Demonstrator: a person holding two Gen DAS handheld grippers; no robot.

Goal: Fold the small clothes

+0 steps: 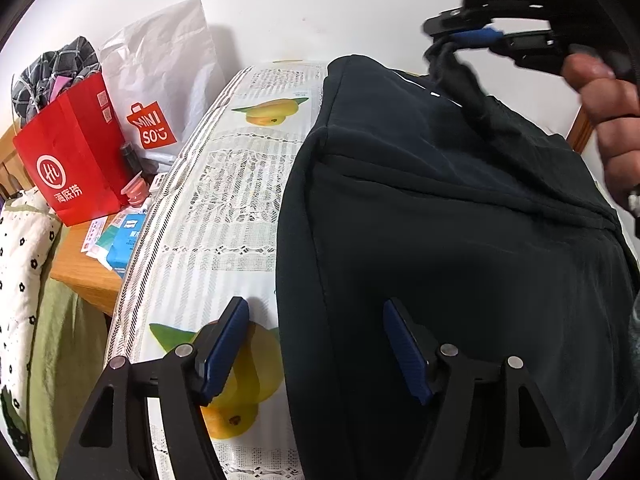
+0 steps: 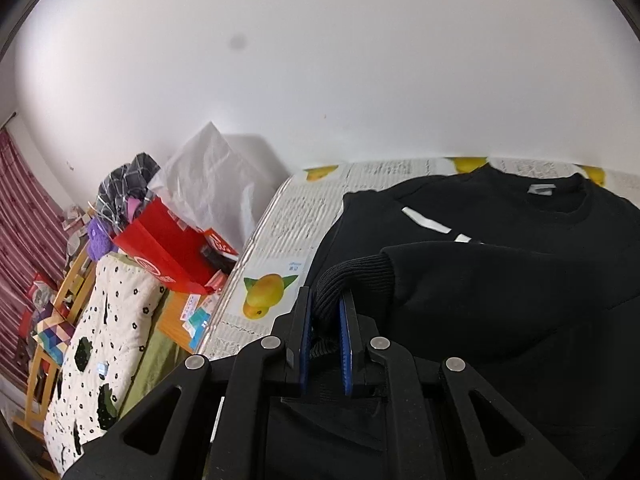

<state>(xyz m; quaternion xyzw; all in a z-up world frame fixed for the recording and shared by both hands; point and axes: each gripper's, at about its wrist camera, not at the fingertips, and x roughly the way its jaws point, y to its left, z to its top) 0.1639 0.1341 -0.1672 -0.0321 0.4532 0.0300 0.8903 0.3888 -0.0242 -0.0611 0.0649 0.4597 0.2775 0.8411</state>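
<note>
A black sweatshirt (image 1: 460, 240) lies on a table with a lemon-print lace cloth (image 1: 224, 200); it also shows in the right wrist view (image 2: 520, 280) with its collar label and white stripe. My left gripper (image 1: 316, 312) is open and empty, low over the sweatshirt's left edge, one finger over the cloth, one over the fabric. My right gripper (image 2: 325, 300) is shut on the ribbed sleeve cuff (image 2: 344, 276) and holds the sleeve up across the body. In the left wrist view the right gripper (image 1: 476, 38) is at the upper right with the cuff pinched.
Left of the table stand a red paper bag (image 1: 76, 160), a white Miniso bag (image 1: 160, 80) and small packets on a wooden stand (image 1: 84, 272). A spotted quilt (image 2: 104, 340) lies further left. A white wall is behind.
</note>
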